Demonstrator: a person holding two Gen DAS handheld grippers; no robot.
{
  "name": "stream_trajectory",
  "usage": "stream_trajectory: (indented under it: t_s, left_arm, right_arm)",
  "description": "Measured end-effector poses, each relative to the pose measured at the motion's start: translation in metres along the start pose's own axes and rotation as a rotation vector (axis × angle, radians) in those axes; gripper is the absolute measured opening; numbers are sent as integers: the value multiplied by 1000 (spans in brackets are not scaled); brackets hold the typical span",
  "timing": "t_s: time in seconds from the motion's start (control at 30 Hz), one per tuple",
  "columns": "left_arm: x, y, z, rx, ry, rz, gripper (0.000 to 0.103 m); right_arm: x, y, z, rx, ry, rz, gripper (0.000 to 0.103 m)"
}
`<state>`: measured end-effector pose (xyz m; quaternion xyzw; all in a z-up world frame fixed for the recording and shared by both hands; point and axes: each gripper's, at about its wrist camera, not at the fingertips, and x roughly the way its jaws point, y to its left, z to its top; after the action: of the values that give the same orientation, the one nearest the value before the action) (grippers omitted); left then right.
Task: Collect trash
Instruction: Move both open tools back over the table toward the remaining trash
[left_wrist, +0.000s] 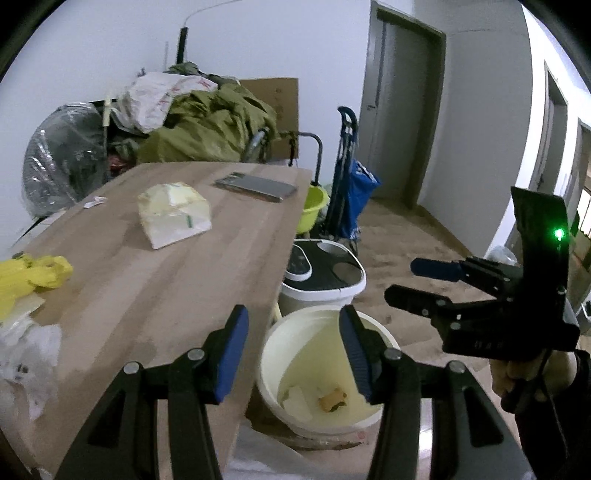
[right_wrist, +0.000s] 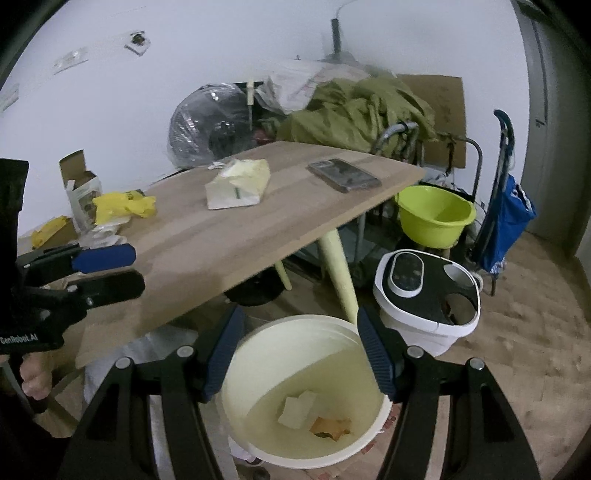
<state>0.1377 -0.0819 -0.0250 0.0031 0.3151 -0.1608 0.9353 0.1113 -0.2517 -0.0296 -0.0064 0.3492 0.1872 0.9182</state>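
We hold both tongs over the near end of the wooden counter (left_wrist: 155, 280) and the white bucket (right_wrist: 258, 354) that stands on the floor just beside its near right corner. The left tongs (left_wrist: 293, 354) are spread wide with nothing between the blue pads; one pad hangs over the counter edge, the other over the bucket rim. The right tongs (right_wrist: 301, 356) are spread just as wide and empty, straddling the mouth of the bucket from above. From the left camera we also see them from the side, out to the right above the floor.

Inside the bucket lie a white scrap of paper (right_wrist: 295, 408) and a brown crumpled wrapper (right_wrist: 330, 428), touching each other at the bottom.

More trash sits on the counter: a cream paper bag (left_wrist: 171, 214) near the middle, a yellow plastic bag (left_wrist: 31, 275) at the left edge, and crumpled white wrapping (left_wrist: 26, 354) nearer to us on the left. A phone (left_wrist: 256, 186) lies flat at the far end, and an opened small carton (right_wrist: 81, 188) stands at the left side.

On the floor to the right of the counter stand a white appliance with a black lid (right_wrist: 428, 299), a lime green basin (right_wrist: 436, 216) beyond it, and a blue shopping trolley (right_wrist: 506, 218) by the door
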Motion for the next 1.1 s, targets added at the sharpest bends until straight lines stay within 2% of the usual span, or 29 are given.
stream_trajectory:
  t_s: [0.47,1.1]
  left_arm:
    - [-53,38,-14,-57,-83,71,51]
    - [-126,104,-47,-195,-162,260,51]
  right_arm:
    - [-7,59,27,-104,-26,54,62]
    - [16,150,55,-264,-33,230,62]
